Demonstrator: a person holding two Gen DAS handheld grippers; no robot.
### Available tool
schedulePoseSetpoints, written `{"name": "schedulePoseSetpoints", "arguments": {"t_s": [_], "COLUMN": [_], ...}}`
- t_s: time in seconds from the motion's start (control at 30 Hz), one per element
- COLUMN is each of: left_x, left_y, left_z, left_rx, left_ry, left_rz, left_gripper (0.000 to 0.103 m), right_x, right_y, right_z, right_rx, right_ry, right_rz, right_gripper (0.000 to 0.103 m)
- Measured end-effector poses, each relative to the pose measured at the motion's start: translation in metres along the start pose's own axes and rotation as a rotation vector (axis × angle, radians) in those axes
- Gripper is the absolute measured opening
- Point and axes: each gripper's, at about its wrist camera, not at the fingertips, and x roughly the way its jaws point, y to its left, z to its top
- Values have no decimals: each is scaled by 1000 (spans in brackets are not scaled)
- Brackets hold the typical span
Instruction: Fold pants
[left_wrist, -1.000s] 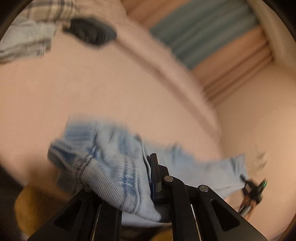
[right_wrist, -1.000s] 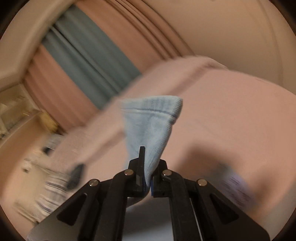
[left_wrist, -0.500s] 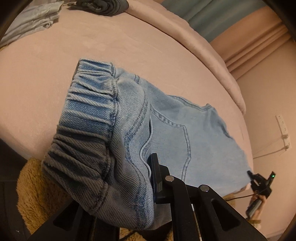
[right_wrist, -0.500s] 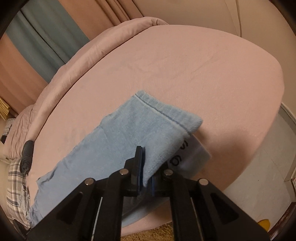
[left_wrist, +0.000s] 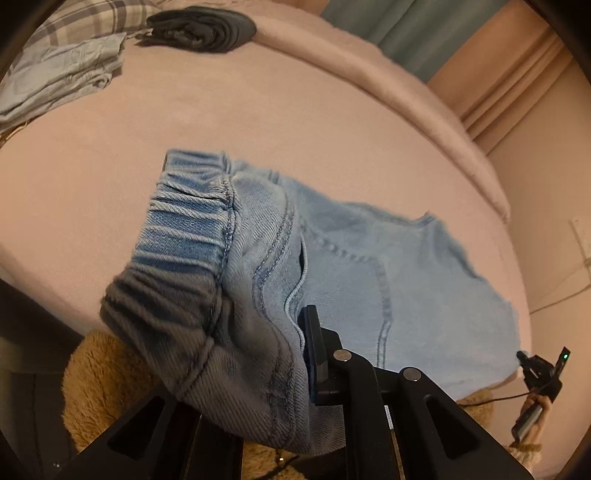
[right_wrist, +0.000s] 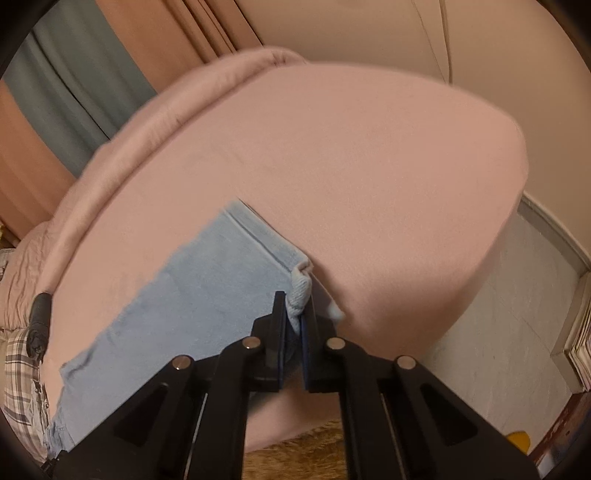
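Light blue denim pants (left_wrist: 369, 273) lie spread along the near edge of the pink bed (left_wrist: 184, 110). My left gripper (left_wrist: 291, 332) is shut on the waist end next to the elastic waistband (left_wrist: 184, 236), which drapes over its left finger. My right gripper (right_wrist: 294, 314) is shut on the hem end of the leg (right_wrist: 207, 280), which lies flat on the bed (right_wrist: 351, 166). The right gripper also shows far off in the left wrist view (left_wrist: 543, 373).
Folded grey-blue clothes (left_wrist: 62, 81) and a dark rolled garment (left_wrist: 203, 27) lie at the far side of the bed, near a plaid pillow (right_wrist: 22, 376). A tan fluffy rug (left_wrist: 99, 380) lies below the bed edge. Curtains (right_wrist: 74, 74) hang behind.
The pants were held up in the air and swinging; both grippers have lowered them, and they now lie stretched flat along the bed's near edge.
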Motion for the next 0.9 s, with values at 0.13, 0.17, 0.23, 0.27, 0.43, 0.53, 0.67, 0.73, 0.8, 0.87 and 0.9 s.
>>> {"name": "schedulePoseSetpoints", "arguments": {"t_s": [0.13, 0.17, 0.23, 0.27, 0.43, 0.53, 0.67, 0.73, 0.8, 0.87, 0.9], "left_x": [4, 4, 5, 3, -4, -3, 1, 0, 0, 0, -2], "left_y": [-7, -7, -6, -6, -4, -4, -5, -1, -1, -2, -2], "left_z": [-2, -2, -2, -2, -2, -2, -3, -2, -2, -2, -2], "left_rx": [32, 28, 22, 22, 20, 12, 29, 20, 20, 29, 25], "left_ry": [-13, -11, -9, -9, -19, -15, -11, -6, -5, -8, -8], "left_rz": [43, 42, 39, 38, 30, 39, 57, 51, 54, 62, 57], "left_gripper": [12, 12, 13, 13, 13, 13, 13, 13, 13, 13, 13], "right_x": [8, 7, 7, 6, -15, -21, -12, -4, -1, -2, -3], "right_y": [-4, -2, 2, 4, 6, 14, 15, 8, 7, 7, 7], "right_z": [-4, -5, -6, -6, -9, -8, -7, -10, -12, -11, -10], "right_rx": [4, 4, -8, -14, -31, -67, -75, -59, -65, -64, -62], "right_ry": [-2, -2, -5, -8, -72, -94, -76, -54, -61, -60, -60], "right_rz": [15, 6, -16, -24, -78, -104, -137, -143, -150, -155, -157], "right_gripper": [2, 2, 2, 2, 6, 6, 6, 6, 6, 6, 6]}}
